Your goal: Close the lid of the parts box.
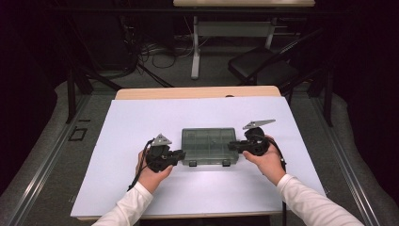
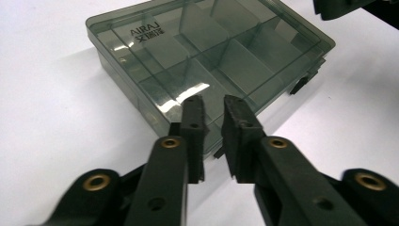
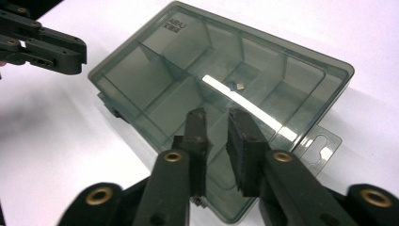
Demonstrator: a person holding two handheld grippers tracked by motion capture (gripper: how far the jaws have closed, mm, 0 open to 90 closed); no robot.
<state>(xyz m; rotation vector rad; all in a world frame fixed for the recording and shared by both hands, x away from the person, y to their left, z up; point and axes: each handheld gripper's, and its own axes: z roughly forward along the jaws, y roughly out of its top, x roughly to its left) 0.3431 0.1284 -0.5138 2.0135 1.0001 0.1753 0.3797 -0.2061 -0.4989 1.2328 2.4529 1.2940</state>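
In a dim room strewn with cables, a white-topped table is carrying a smoky transparent organiser box, lying closed and flat at its middle. The left tool and right tool are flanking its short ends, jaws slightly parted on nothing. The thin, glossy plastic is likely proving light, rigid and slippery, best pinched at the walls or front latches

A closed grey box lies on the white table. The left gripper and the right gripper flank its ends.
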